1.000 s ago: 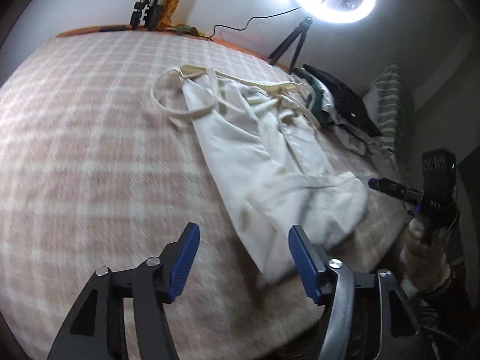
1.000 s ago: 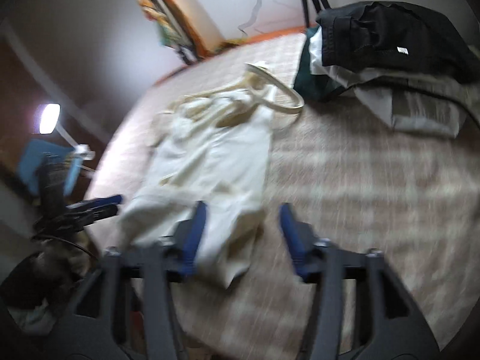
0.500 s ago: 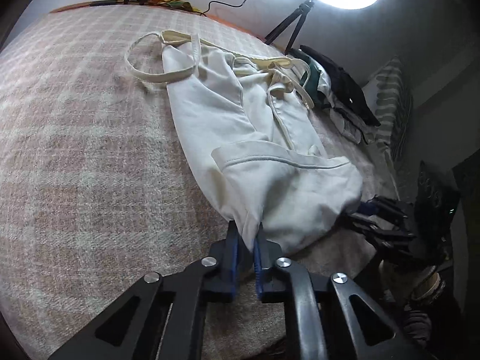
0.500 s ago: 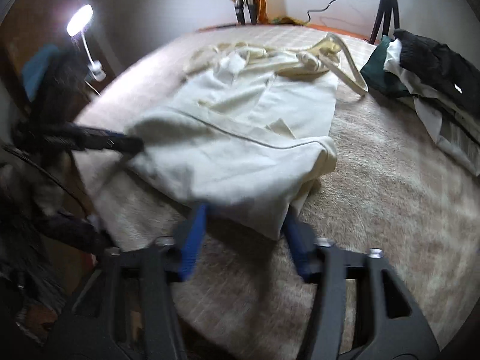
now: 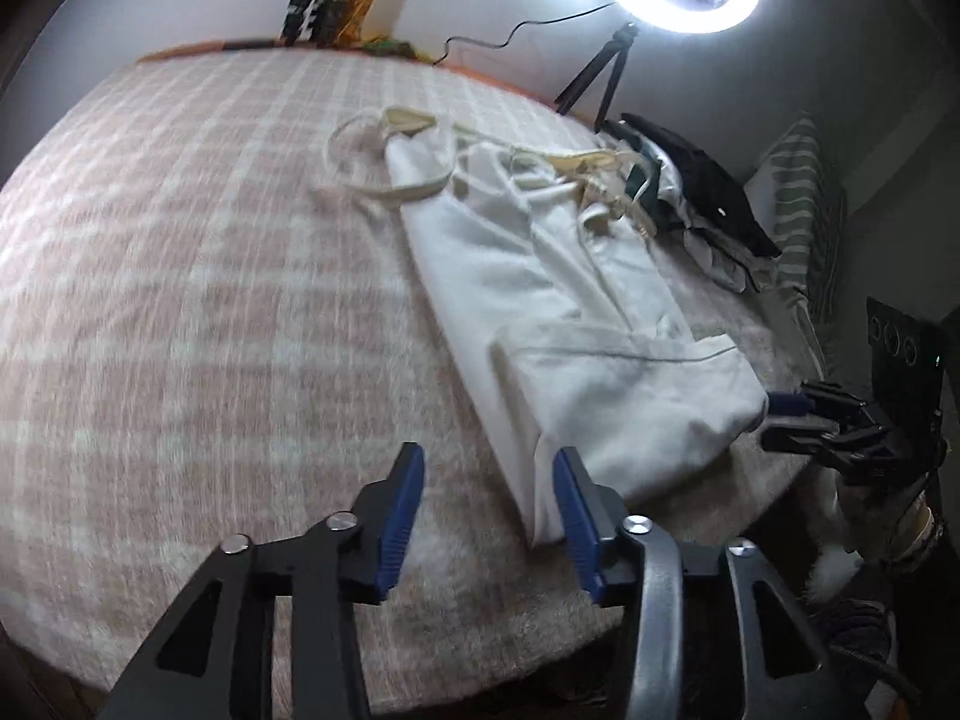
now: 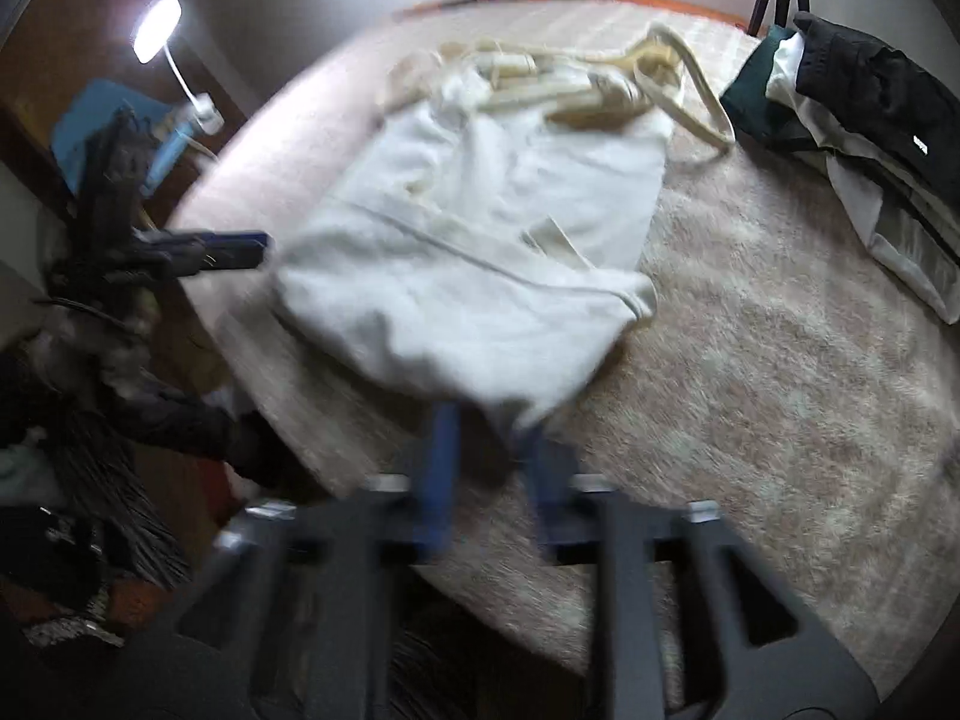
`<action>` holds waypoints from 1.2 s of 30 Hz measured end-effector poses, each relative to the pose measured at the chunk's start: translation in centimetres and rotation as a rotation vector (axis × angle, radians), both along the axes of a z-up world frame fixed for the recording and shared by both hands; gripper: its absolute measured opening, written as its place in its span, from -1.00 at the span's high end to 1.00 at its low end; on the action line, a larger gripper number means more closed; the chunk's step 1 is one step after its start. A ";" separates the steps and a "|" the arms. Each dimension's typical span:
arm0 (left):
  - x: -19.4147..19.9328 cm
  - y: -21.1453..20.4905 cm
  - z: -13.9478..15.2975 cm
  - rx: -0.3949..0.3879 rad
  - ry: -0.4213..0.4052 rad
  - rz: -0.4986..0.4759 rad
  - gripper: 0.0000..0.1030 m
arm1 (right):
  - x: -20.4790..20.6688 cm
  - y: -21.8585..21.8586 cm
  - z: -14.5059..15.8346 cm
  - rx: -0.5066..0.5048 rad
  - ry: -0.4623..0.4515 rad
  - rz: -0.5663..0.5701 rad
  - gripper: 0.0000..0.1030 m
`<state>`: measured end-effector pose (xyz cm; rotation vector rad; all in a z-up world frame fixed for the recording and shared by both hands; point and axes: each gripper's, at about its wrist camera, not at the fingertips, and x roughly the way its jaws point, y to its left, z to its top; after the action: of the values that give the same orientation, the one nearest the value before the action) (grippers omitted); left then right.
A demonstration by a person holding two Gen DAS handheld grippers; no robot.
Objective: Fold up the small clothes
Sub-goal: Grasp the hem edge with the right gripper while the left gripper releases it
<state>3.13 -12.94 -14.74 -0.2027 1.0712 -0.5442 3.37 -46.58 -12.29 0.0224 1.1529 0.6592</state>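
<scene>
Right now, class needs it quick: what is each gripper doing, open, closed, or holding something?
Left gripper: open, just been opening; the cream garment lies loose, nothing pinched.
Right gripper: open, just been opening; blurred, garment corner at its tips, not pinched.

My left camera looks steeply down past my jaws, close over the blanket [image 5: 180, 300]. My right one, rather blurred, does likewise; both share the cream garment [image 5: 570, 312] [image 6: 480, 252].

One cream garment [image 5: 576, 312], two tongs: left [image 5: 487, 501], right [image 6: 489, 468].
</scene>
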 end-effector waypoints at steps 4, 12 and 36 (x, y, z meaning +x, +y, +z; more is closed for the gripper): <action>1.2 -2.0 1.1 0.043 -0.083 -0.055 -0.18 | 1.8 -1.0 0.2 0.083 0.001 -0.070 -0.54; 3.6 -5.6 -0.6 0.146 -0.084 -0.145 -0.10 | 3.6 -0.1 -1.8 -0.043 0.026 -0.102 0.04; 2.2 -7.6 -0.2 0.278 -0.291 -0.259 0.15 | 1.3 3.8 2.0 -0.185 -0.221 0.032 0.90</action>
<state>5.37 -20.58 -14.92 0.2564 0.8800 -0.6274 4.62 -42.77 -10.25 -0.2218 0.9976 0.5660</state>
